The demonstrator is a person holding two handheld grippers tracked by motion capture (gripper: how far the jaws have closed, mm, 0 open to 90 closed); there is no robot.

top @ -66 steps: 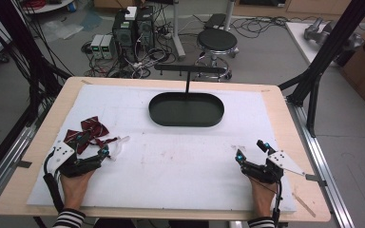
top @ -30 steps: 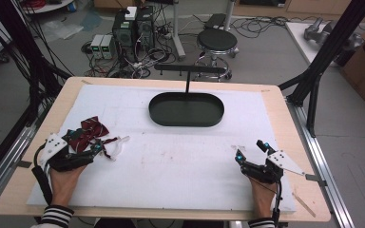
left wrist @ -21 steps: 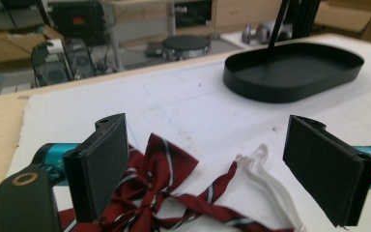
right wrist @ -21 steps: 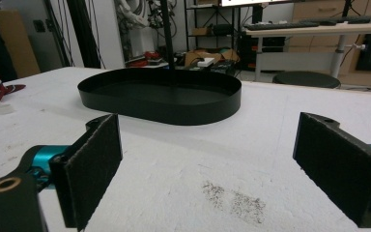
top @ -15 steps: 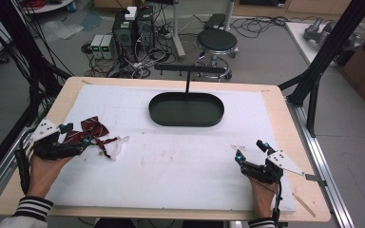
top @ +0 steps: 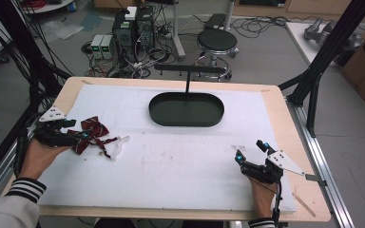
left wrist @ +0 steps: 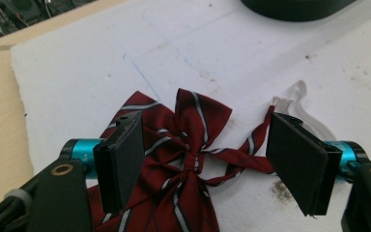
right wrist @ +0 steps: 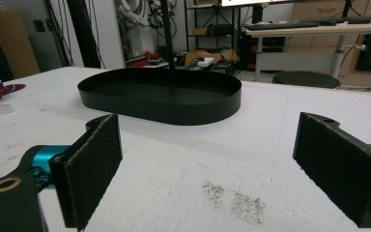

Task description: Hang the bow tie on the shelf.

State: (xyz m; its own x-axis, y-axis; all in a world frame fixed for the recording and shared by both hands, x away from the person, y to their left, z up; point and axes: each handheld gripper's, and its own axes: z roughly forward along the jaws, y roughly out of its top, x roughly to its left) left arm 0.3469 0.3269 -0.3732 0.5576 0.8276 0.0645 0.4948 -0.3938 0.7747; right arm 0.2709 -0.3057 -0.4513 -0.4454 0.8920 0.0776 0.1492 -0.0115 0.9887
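High view: the dark-red striped bow tie [top: 91,131] is seen just ahead of the left gripper [top: 78,135], by the table's near-left edge; it is judged light, soft and floppy w/ a thin trailing strap, best pinched at the centre knot.

Left gripper view: the jaws, just closing, are set apart astride the knot w/ no pad pressed on cloth yet.

Right gripper view: the right gripper [right wrist: 207,179] is held open over bare mat, the tie well off to its left.

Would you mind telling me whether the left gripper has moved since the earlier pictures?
Yes. The left gripper has swung toward the table's left edge, farther from the black tray; its jaws have just been closing, straddling the red bow tie.
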